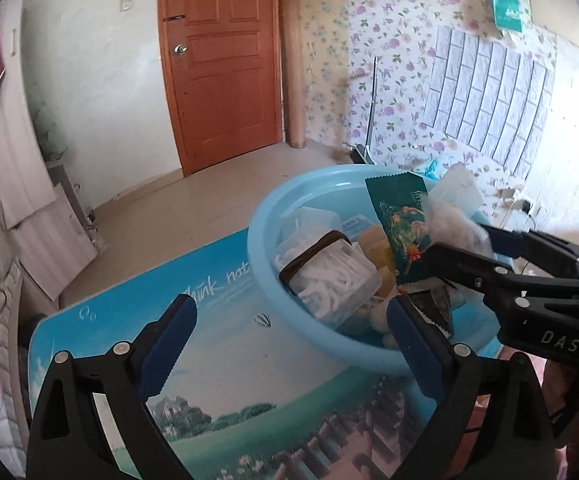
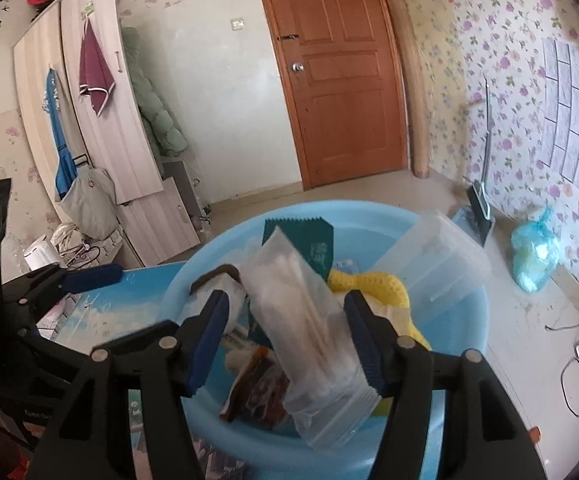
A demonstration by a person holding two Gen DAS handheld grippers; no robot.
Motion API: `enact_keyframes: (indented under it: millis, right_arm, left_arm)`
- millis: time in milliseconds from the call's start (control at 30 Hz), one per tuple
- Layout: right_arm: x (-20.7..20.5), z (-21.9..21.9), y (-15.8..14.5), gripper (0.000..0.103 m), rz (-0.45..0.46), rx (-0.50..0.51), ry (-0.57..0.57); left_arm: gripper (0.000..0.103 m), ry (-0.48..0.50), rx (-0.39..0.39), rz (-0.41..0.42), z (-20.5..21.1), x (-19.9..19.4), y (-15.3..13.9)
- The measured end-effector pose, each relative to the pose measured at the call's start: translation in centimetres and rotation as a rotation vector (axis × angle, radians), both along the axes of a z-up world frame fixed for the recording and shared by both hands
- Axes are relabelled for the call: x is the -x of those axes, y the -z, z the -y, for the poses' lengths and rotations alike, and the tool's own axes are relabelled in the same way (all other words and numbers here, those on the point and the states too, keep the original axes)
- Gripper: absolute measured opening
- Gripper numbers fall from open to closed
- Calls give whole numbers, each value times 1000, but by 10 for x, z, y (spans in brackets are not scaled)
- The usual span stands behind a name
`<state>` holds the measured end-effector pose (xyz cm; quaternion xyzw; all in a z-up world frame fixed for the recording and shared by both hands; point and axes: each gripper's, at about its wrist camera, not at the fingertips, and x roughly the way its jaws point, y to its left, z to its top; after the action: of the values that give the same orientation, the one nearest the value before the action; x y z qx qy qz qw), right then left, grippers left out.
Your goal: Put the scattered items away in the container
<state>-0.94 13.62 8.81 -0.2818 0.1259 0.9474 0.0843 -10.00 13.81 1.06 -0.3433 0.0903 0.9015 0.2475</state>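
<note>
A light blue basin [image 1: 273, 216] stands on the printed blue table [image 1: 209, 320]; it also shows in the right wrist view [image 2: 465, 344]. It holds a clear box of white picks [image 1: 329, 276], a green snack packet [image 1: 401, 216], a yellow sponge [image 2: 373, 284] and a clear lidded tub [image 2: 437, 264]. My right gripper [image 2: 285, 340] is open over the basin, its jaws on either side of a clear bag of cotton swabs [image 2: 309, 320] that rests on the pile. My left gripper [image 1: 289, 344] is open and empty at the basin's near rim.
An orange door [image 1: 221, 60] and floral wallpaper are behind. A wardrobe with hanging cloths [image 2: 89, 120] stands to the left. A blue plastic bag [image 2: 533, 252] and cables lie on the floor to the right.
</note>
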Motion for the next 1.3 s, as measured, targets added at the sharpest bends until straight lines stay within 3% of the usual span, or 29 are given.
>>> enact_keyframes:
  millis: [167, 367, 533, 633, 800, 1000, 1200, 1300]
  right_arm:
    - [-5, 6, -2, 60, 62, 8, 18]
    - [-9, 14, 11, 60, 187, 63, 43]
    - [-19, 24, 10, 60, 202, 70, 57]
    - [-22, 33, 6, 60, 207, 67, 52]
    - [-37, 45, -11, 60, 119, 49, 116]
    - [-38, 64, -23, 60, 100, -3, 101]
    - [-46, 82, -34, 60, 5, -25, 74]
    - [-53, 88, -43, 72, -40, -62, 87]
  left_arm:
    - [98, -17, -26, 19, 16, -12, -3]
    - [100, -38, 3, -1, 30, -28, -6]
    - [100, -96, 10, 55, 46, -29, -6]
    - [100, -159, 58, 36, 51, -33, -8]
    - [100, -196, 25, 5, 68, -41, -21]
    - [100, -200, 29, -10, 72, -45, -24]
    - [100, -186, 17, -55, 73, -57, -34]
    - [100, -189, -1, -76, 75, -62, -41]
